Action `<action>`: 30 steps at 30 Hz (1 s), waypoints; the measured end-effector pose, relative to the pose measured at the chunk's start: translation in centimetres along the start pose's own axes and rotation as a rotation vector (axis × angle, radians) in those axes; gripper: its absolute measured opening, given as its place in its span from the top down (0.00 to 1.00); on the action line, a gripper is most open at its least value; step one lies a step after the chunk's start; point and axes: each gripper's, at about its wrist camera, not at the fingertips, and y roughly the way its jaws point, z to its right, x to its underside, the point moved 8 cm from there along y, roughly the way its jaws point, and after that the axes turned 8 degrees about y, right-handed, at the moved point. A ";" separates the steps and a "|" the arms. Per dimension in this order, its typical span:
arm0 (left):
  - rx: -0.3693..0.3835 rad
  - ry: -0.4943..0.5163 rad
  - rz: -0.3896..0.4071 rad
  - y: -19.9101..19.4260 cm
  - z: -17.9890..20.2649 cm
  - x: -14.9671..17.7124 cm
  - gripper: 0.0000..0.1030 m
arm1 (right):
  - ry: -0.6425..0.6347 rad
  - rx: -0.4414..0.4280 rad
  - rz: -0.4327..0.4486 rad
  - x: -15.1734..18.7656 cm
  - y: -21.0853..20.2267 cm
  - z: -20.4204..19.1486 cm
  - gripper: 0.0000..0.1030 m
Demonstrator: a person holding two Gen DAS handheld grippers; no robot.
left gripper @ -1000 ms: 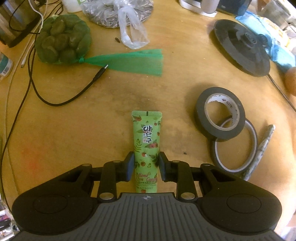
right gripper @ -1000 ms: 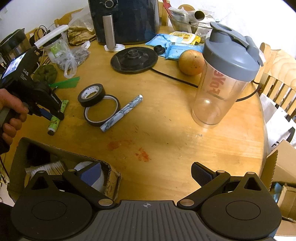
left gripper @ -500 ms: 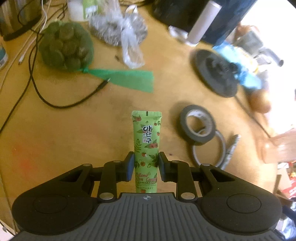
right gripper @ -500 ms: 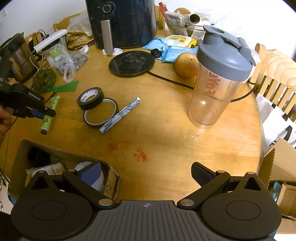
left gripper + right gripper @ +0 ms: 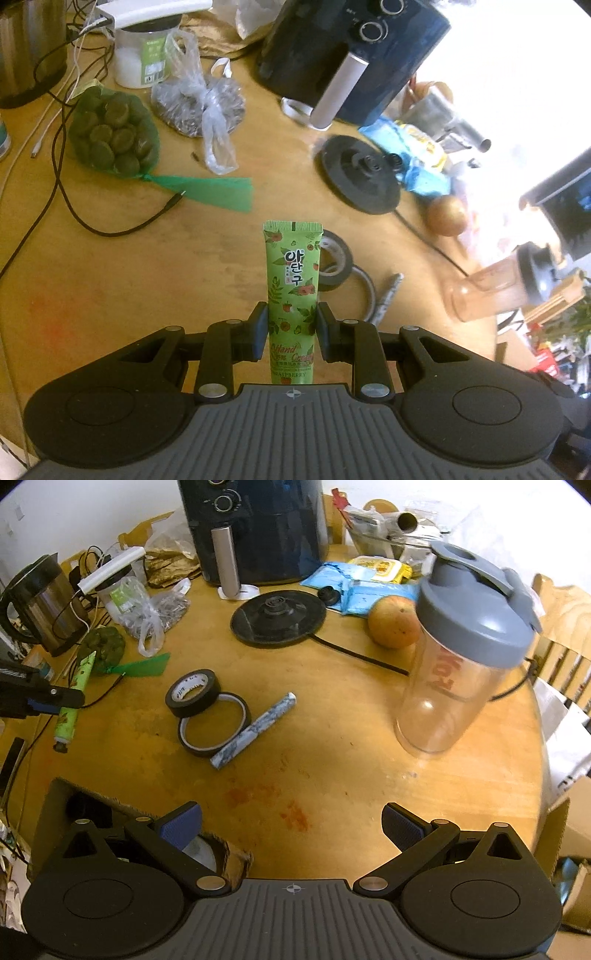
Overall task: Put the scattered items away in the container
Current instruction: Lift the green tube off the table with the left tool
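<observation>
At the far left, the left gripper (image 5: 291, 328) is clamped on the green hand cream tube (image 5: 292, 291), its long axis running straight out along the fingers, lifted off the wooden table (image 5: 351, 738); the cardboard box (image 5: 51, 797) lies below and nearer the viewer, beside the right gripper (image 5: 291, 825), whose jaws stand wide apart with nothing between them. The tube must travel back and down; the two tape rolls (image 5: 207, 712) and the marbled pen (image 5: 255, 729) remain out to the right.

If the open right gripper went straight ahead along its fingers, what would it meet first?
Probably nothing on the bare wooden table nearby; the right gripper points between the marbled blue-white pen and clear shaker bottle, toward the black round kettle base. Depth unclear.
</observation>
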 end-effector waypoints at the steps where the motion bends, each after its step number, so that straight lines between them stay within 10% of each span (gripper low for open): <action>1: 0.006 -0.004 0.004 -0.2 0.2 0.0 0.74 | -0.008 -0.004 0.000 -0.3 0.2 -0.2 0.00; 30: 0.070 -0.039 0.060 -2.2 1.7 -0.3 0.74 | -0.083 -0.047 -0.022 -5.7 5.3 -1.1 0.00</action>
